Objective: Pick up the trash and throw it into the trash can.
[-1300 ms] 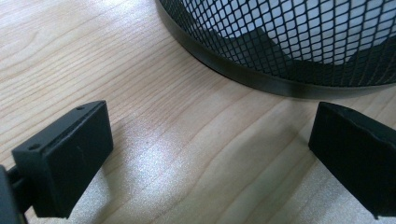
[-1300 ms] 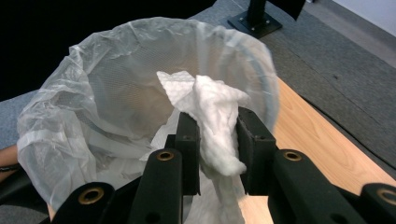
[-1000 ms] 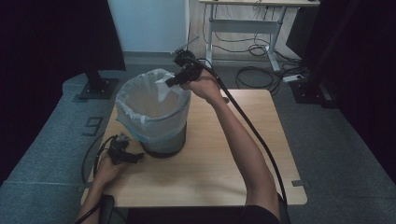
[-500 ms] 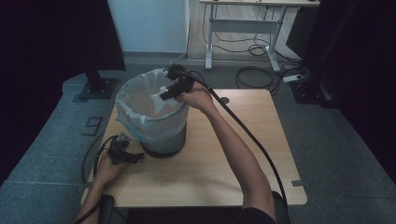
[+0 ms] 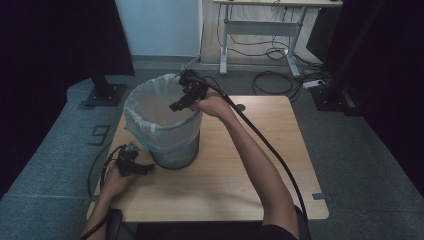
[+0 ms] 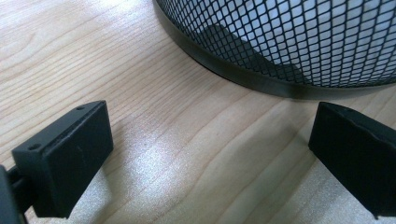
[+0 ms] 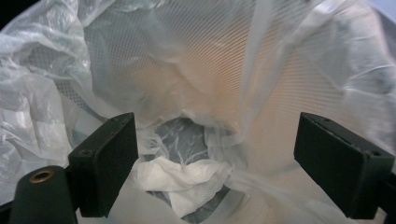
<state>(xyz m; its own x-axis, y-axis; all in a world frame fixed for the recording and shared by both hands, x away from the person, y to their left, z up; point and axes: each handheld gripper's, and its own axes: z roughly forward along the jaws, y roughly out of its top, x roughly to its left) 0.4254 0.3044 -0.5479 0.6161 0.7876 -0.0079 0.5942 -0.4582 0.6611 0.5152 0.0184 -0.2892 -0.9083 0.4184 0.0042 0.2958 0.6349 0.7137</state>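
Observation:
A black mesh waste bin (image 5: 172, 145) lined with a clear plastic bag (image 5: 150, 107) stands on the left half of the wooden table (image 5: 240, 165). My right gripper (image 5: 179, 103) hangs open over the bin's right rim, pointing down into it. In the right gripper view its jaws stand wide apart above a crumpled white tissue (image 7: 187, 179) lying at the bottom of the bag (image 7: 289, 60). My left gripper (image 5: 142, 167) rests open on the table just left of the bin's base (image 6: 261, 79), nothing between its jaws.
A black cable (image 5: 265, 145) trails from the right gripper along the forearm. Beyond the table stand a monitor stand (image 5: 102, 90) at the left and a desk frame (image 5: 260, 35) with cables on the floor. The table's right half is bare wood.
The right gripper has moved left and down from the bin's far right rim to over the bin's opening. The left gripper has stayed put.

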